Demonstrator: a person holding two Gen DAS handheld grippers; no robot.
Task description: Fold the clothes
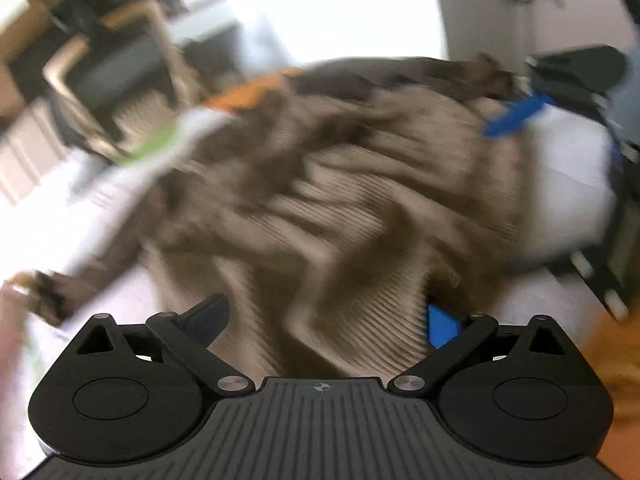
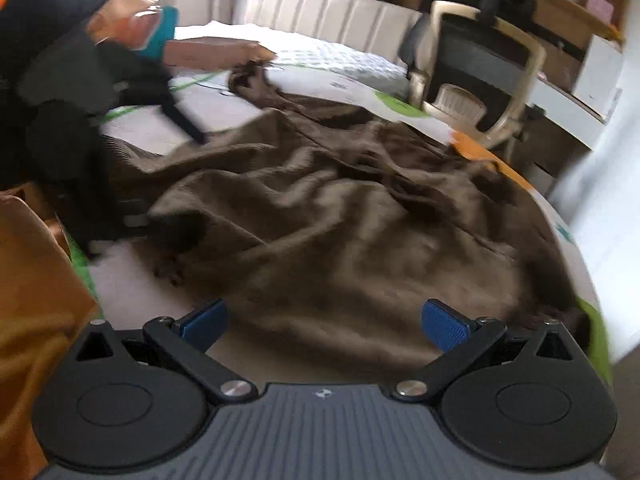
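A brown ribbed garment point(image 1: 340, 200) lies crumpled over a white printed bed sheet point(image 1: 52, 220). My left gripper point(image 1: 324, 324) is open, low over the garment's near edge, with cloth lying between its wide-apart fingers. In the right wrist view the same garment point(image 2: 340, 208) spreads across the sheet point(image 2: 132, 280), and my right gripper point(image 2: 324, 322) is open just above its near hem, holding nothing. A person's hand point(image 2: 224, 50) touches the garment's far sleeve end point(image 2: 248, 74). The left wrist view is motion-blurred.
An office chair point(image 2: 480, 72) stands past the bed's far right side, also in the left wrist view as the chair point(image 1: 112, 80). A padded headboard point(image 2: 320, 12) runs along the back. Orange cloth point(image 2: 32, 300) bulks at the near left. The bed edge point(image 2: 572, 240) curves on the right.
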